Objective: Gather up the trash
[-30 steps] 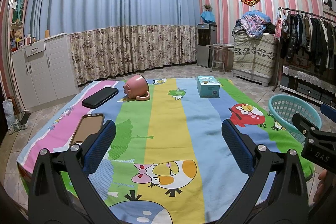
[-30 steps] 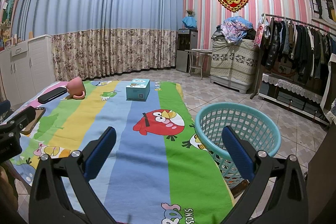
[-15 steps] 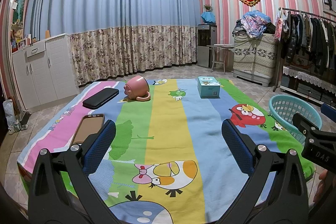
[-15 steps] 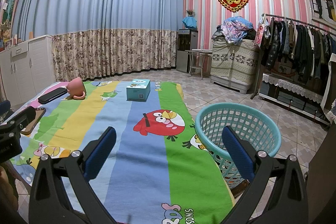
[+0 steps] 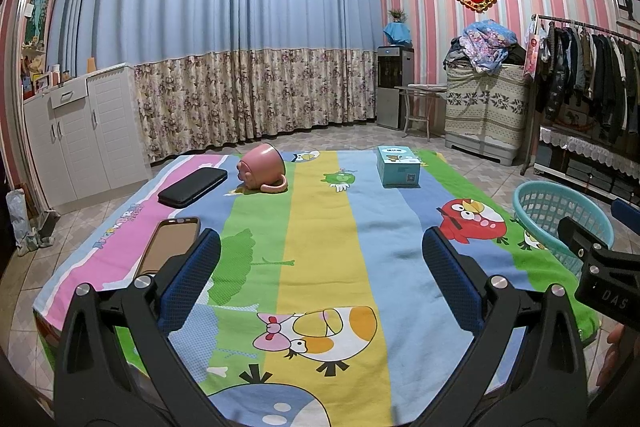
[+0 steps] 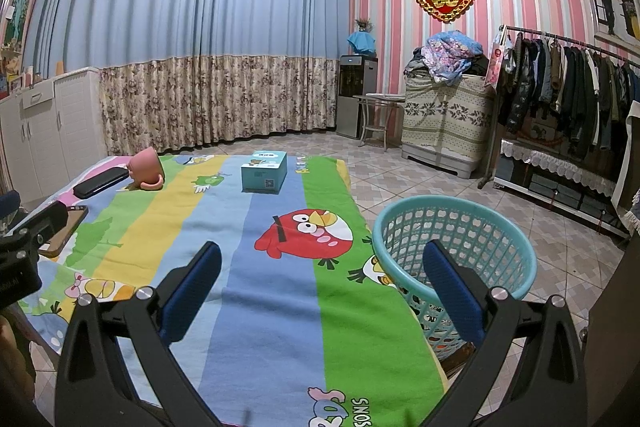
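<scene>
A table under a colourful cartoon cloth (image 5: pixel 320 227) holds a tipped pink mug (image 5: pixel 262 173), a light-blue box (image 5: pixel 398 167), a black case (image 5: pixel 192 187) and a phone (image 5: pixel 170 245). A teal mesh basket (image 6: pixel 452 251) stands on the floor at the table's right side. My left gripper (image 5: pixel 320 267) is open and empty above the near part of the cloth. My right gripper (image 6: pixel 320 275) is open and empty over the table's right edge, its right finger in front of the basket. The mug (image 6: pixel 146 171), box (image 6: pixel 264 171) and phone (image 6: pixel 66 231) also show in the right wrist view.
White cabinets (image 5: pixel 80 131) stand at the left, curtains (image 5: pixel 240 67) behind. A covered chest (image 6: pixel 444 123), water dispenser (image 6: pixel 354 95) and clothes rack (image 6: pixel 568 99) line the right wall. Tiled floor (image 6: pixel 420 179) lies beyond the table.
</scene>
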